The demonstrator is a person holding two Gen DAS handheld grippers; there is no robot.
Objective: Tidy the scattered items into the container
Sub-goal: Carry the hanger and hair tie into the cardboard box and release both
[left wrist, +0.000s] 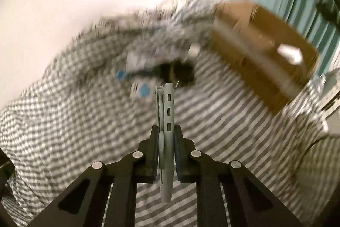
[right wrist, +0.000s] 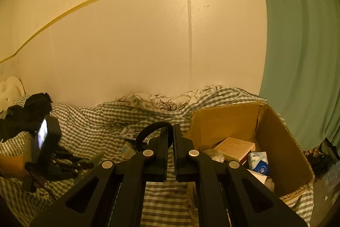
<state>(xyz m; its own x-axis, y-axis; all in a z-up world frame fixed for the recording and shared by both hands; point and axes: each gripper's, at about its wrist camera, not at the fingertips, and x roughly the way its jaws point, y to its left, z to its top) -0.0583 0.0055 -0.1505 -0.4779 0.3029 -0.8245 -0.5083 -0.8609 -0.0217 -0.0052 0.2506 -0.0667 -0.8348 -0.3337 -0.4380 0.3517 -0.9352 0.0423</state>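
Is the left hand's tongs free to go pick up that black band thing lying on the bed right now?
Probably not yet. The left tongs are shut on a grey-green clip, so they would have to drop it first. The black band itself lies uncovered on the checked bedcover.

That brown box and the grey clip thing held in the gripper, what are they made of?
The box looks like corrugated cardboard: matte brown, with ragged torn edges and creased flaps. The grey clip pinched in the left gripper looks like moulded plastic: smooth, uniform pale grey, with neat square cut-outs. Painted metal can't be ruled out.
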